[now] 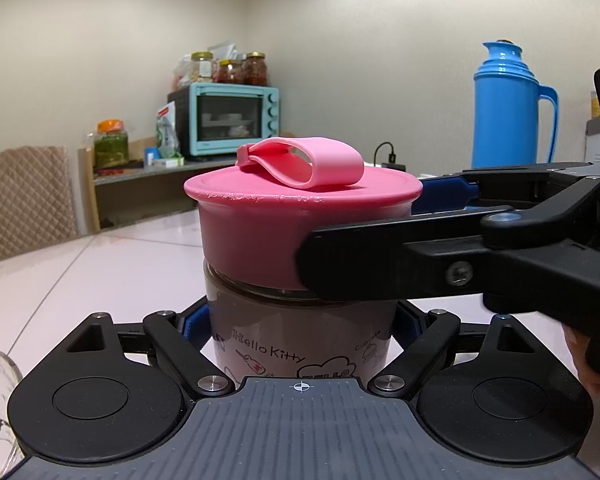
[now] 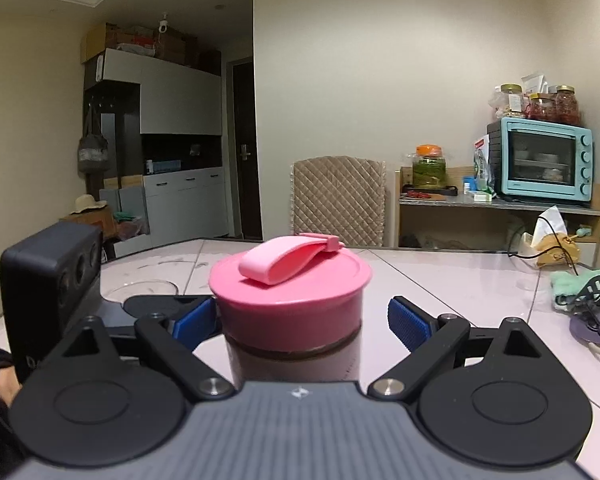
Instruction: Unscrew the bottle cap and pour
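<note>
On table [image 2: 440,280]: one bottle [image 1: 300,340], one pink cap [image 2: 290,300], two grippers.

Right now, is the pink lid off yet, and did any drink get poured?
Not yet. The left gripper clamps the bottle upright on the table. The pink cap is still on; the right gripper sits open around it, pads apart from it. Left to do: twist the cap off and pour.

Beige walls [image 2: 420,60], quilted chair [image 2: 338,200], teal oven [image 2: 544,160], grey cabinets [image 2: 180,92]
</note>
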### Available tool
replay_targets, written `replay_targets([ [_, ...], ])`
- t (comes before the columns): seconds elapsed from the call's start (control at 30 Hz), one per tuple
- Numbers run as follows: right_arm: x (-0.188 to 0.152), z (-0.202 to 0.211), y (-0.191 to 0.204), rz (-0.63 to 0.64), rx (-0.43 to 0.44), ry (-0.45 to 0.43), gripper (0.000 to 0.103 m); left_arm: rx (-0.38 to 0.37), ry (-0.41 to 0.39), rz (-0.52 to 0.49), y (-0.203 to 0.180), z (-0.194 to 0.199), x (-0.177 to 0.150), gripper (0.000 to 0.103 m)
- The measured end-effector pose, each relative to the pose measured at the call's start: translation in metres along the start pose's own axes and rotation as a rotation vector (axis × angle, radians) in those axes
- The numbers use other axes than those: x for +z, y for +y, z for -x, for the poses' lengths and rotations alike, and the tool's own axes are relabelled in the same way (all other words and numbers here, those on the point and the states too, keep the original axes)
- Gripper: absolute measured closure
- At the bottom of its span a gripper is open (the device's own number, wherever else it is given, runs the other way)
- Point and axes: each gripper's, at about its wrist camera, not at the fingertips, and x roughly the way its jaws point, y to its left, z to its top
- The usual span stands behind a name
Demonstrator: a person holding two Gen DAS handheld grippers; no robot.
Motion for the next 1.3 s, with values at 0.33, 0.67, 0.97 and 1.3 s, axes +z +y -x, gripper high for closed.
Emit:
replay_targets([
  [0.33, 0.001, -0.013, 0.016, -0.010, -0.055, -0.007, 0.009, 0.001, 0.000, -0.002, 0.000, 0.000, -0.001, 0.013],
  [0.67, -0.001, -0.017, 0.019, -0.006, -0.057, -0.006, 0.018, 0.001, -0.001, -0.004, -0.001, 0.001, -0.001, 0.013],
  [0.97, 0.002, -0.020, -0.020, 0.046, 0.183, -0.003, 0.018, -0.001, -0.002, -0.007, -0.003, 0.002, -0.001, 0.013],
  [1.3, 0.013, -0.038, -0.069, 0.119, 0.512, 0.008, 0.018, -0.003, 0.001, 0.002, -0.002, 0.003, -0.002, 0.013],
])
